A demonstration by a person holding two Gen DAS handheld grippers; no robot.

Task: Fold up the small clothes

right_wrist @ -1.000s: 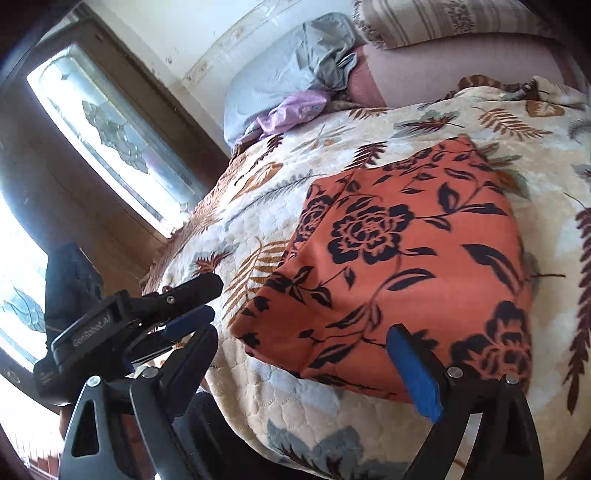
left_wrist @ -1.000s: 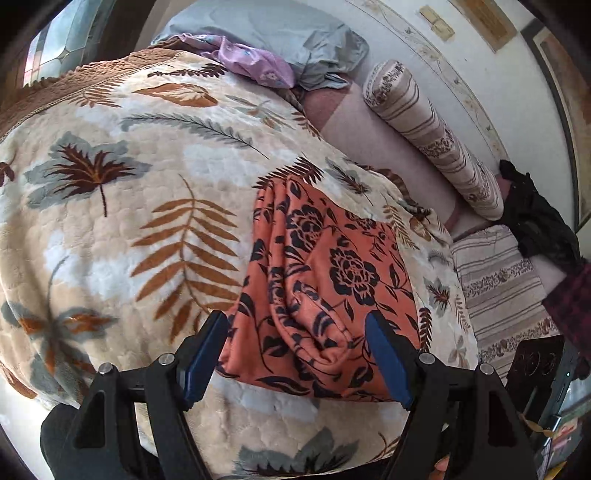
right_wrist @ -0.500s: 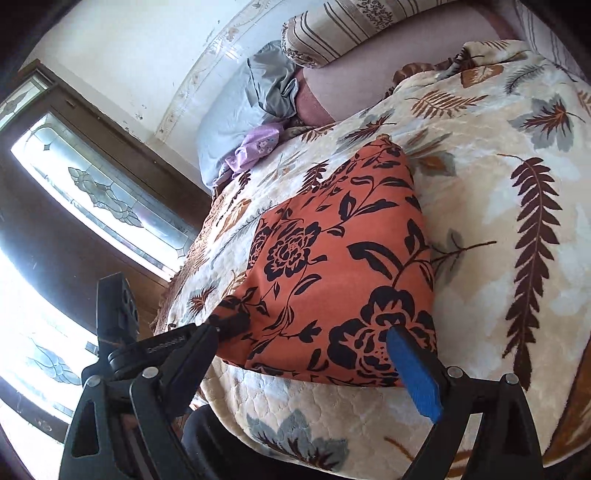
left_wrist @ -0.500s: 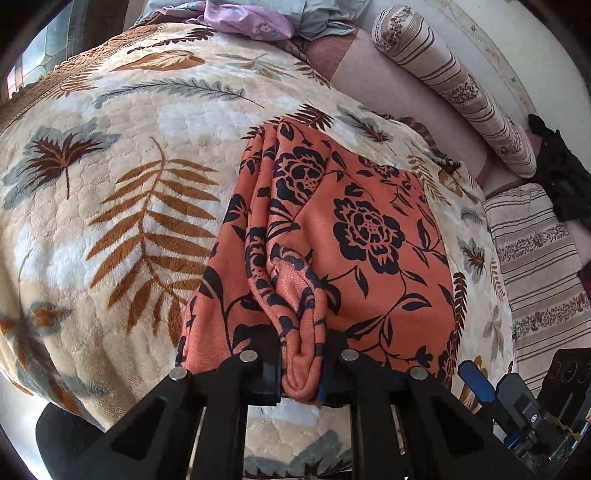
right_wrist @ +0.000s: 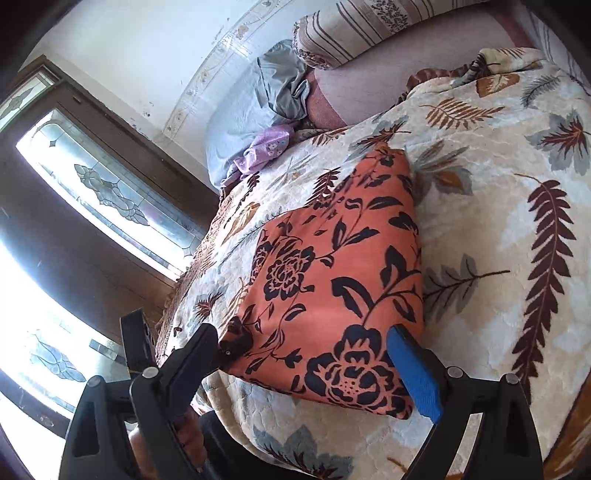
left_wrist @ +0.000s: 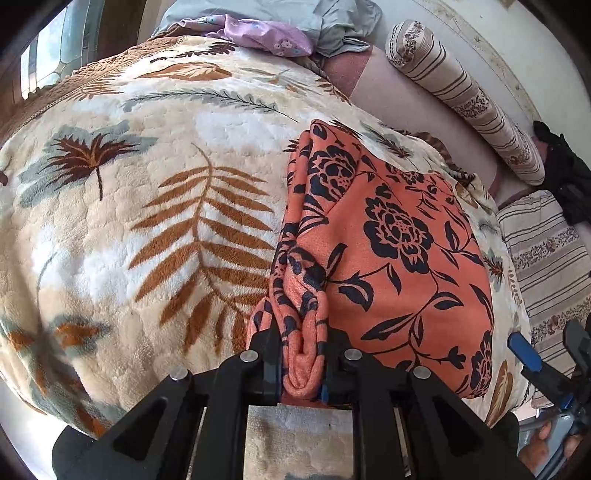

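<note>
Writing: none can be read on the grippers, the cloth or the bedding in either view.
Containers: I see none; everything lies loose on the bed.
Garment: an orange cloth (left_wrist: 399, 258) with a dark flower print lies folded flat on the blanket, toward the near edge of the bed; its left side is bunched into thick rolled folds.
Blanket: a cream blanket (left_wrist: 140, 229) with brown fern and grey leaf patterns covers the bed under the garment.
Left gripper: the left gripper (left_wrist: 303, 365) has just been closing, and its black jaws are pressed in on the bunched near-left corner of the garment, with a roll of orange cloth squeezed between them.
Right gripper: the right gripper (right_wrist: 306, 365) has its jaws spread wide, straddling the near-right corner of the garment; one finger (right_wrist: 415, 373) carries a blue pad beside the cloth's edge. Whether the pads touch the cloth I cannot tell.
Bolster: a striped bolster (left_wrist: 461, 92) lies along the far right side by the wall.
Far end: a grey pillow (right_wrist: 243, 122) and a crumpled lilac cloth (left_wrist: 266, 35) lie at the far end of the bed.
Window: patterned glass panes (right_wrist: 107, 199) in a dark wooden frame stand on the left.
</note>
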